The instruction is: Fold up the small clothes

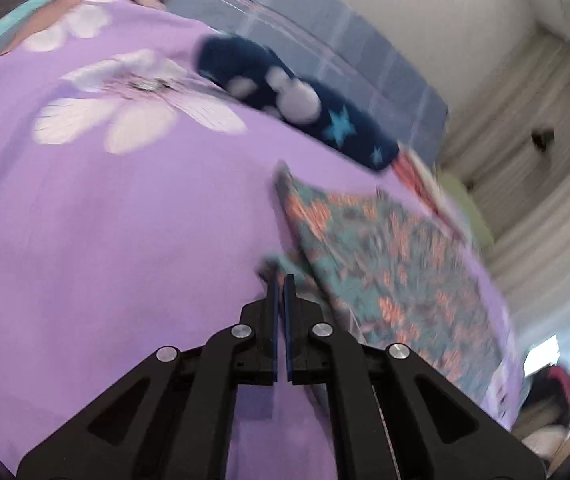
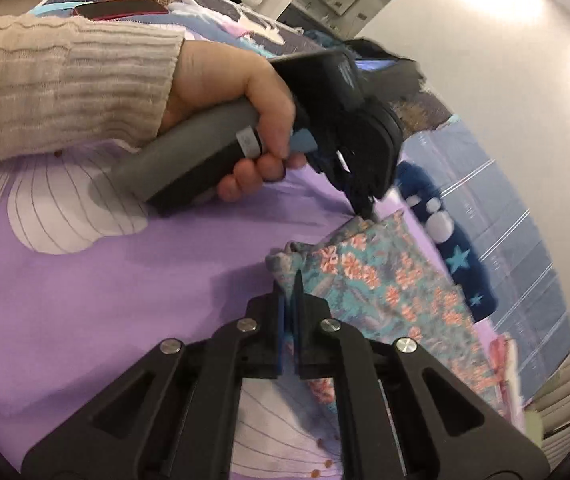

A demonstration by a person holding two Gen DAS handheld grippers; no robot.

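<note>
Garment (image 2: pixel 369 292), floral, thin and limp, on purple bed (image 2: pixel 125 280) near far edge. Left gripper (image 2: pixel 367 210) pinching far corner; right gripper (image 2: pixel 291 280) fingers clamped on near corner. Likely light, droops; grip corners. Sock (image 2: pixel 453 248) beside; open room leftward.

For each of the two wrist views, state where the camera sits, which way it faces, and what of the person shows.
Left wrist: sits on the left gripper, facing along its fingers over the purple sheet toward the floral garment and the navy sock; no part of the person shows.
Right wrist: sits on the right gripper, facing the same garment from another side; the person's left hand and the left gripper show.
Shared: garment, sock, sheet. Each gripper is shut on a garment edge.
</note>
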